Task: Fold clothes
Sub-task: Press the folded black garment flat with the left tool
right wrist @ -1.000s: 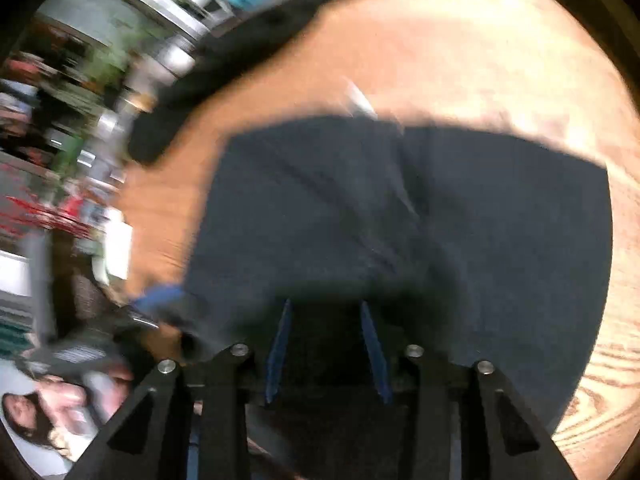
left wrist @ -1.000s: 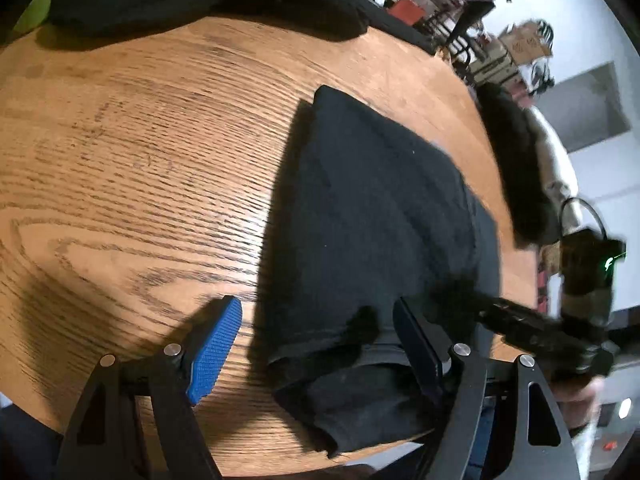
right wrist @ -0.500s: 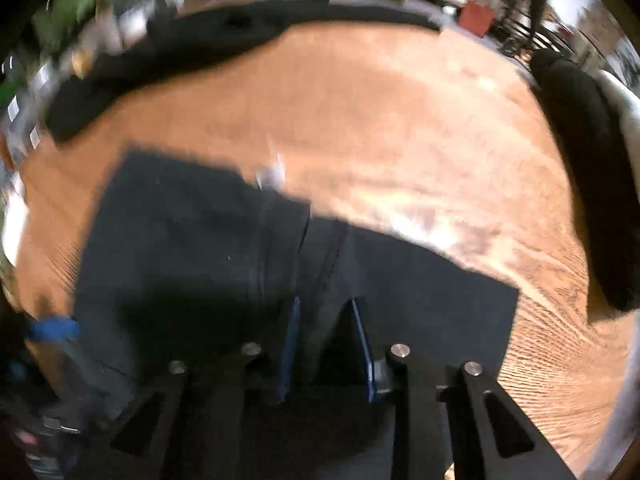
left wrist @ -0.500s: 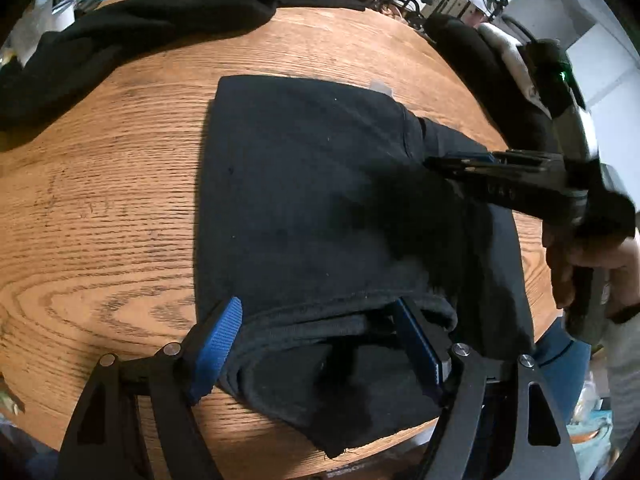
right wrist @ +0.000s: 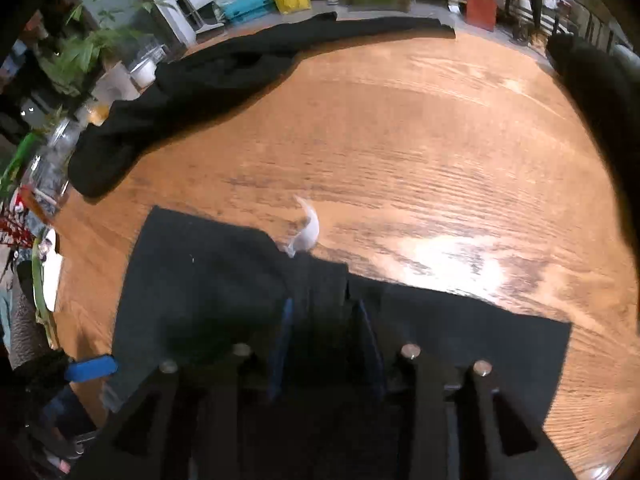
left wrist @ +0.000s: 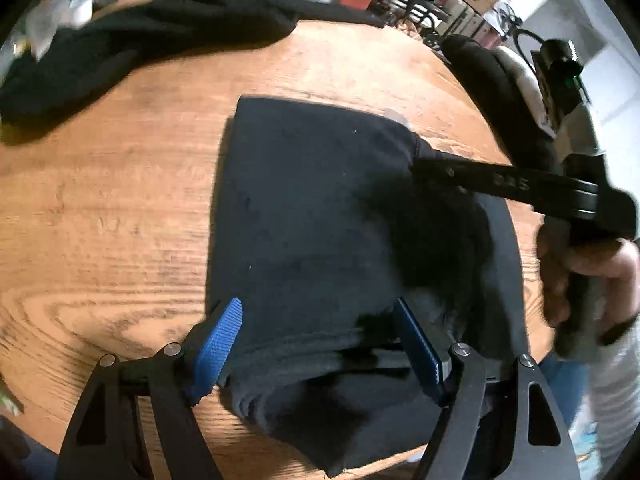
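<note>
The round oak-grain wooden table (right wrist: pixel 420 152) fills both views, with a long unfolded black garment (right wrist: pixel 208 80) sprawled along its far edge. Nearer the person lies the folded black cloth rectangle (left wrist: pixel 312 216), its long axis running away from the left wrist camera; a small white tag (right wrist: pixel 306 230) peeks out at its far edge. The left gripper (left wrist: pixel 320 344) straddles the cloth's thick near fold with its blue-padded jaws standing wide apart, not pinching it. The right gripper (right wrist: pixel 324 336) comes in from the right side onto the top layer near a seam; its jaws are narrowly parted and opening, with dark cloth between them, though whether the pads press it is unclear. The right gripper is nearer the far edge, so the coming move likely turns on it. Against half a second ago, the right gripper sits lower on the cloth and its view is sharper; a second ago the cloth lay skewed in the left view.
</note>
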A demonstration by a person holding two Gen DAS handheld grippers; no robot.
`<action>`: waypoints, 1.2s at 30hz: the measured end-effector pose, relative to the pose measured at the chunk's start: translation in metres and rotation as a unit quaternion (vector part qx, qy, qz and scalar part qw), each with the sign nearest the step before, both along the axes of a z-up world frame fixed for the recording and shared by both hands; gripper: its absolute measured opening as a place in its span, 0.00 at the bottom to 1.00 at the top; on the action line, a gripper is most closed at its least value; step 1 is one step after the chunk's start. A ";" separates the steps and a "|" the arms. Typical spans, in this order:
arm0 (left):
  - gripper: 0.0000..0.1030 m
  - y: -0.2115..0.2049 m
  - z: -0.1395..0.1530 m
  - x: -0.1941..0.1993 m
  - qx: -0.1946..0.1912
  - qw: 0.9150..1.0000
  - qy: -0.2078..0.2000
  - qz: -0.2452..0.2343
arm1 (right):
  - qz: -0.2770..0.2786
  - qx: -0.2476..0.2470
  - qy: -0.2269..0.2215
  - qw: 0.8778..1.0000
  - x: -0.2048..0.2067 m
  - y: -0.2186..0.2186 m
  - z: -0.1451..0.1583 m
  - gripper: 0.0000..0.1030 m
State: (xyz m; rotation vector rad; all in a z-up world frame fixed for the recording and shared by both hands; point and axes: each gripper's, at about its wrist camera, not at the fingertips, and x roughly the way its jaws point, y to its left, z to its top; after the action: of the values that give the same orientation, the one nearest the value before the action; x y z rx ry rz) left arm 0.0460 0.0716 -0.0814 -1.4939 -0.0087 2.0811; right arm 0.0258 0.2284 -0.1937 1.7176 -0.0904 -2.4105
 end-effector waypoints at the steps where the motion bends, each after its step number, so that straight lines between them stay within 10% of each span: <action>1: 0.76 0.005 0.006 0.005 0.008 1.000 0.018 -0.015 | 0.005 -0.005 0.000 1.000 0.009 0.002 0.001 0.36; 6: 0.76 0.039 0.016 0.020 0.015 0.993 0.072 -0.088 | 0.037 0.008 0.071 0.997 0.083 0.029 0.017 0.67; 14: 0.72 0.072 -0.010 0.030 -0.094 0.987 0.069 -0.111 | -0.087 -0.072 0.081 0.990 0.166 0.118 -0.028 0.68; 21: 0.73 0.023 0.047 0.015 0.005 0.991 0.120 -0.066 | -0.143 -0.124 0.084 0.978 0.188 0.152 -0.044 0.71; 28: 0.76 0.034 0.026 -0.039 -0.107 0.979 0.170 -0.035 | -0.170 -0.227 0.049 0.958 0.199 0.198 -0.047 0.77; 36: 0.80 0.003 -0.022 -0.094 -0.093 0.993 0.063 0.040 | -0.182 -0.217 0.071 0.956 0.236 0.230 -0.046 0.80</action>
State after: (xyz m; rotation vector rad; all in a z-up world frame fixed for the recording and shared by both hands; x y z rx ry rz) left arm -0.0477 0.0751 -0.1030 -1.4858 0.1805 2.2915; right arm 0.2620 0.4582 -0.2400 1.4161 -0.9157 -2.4926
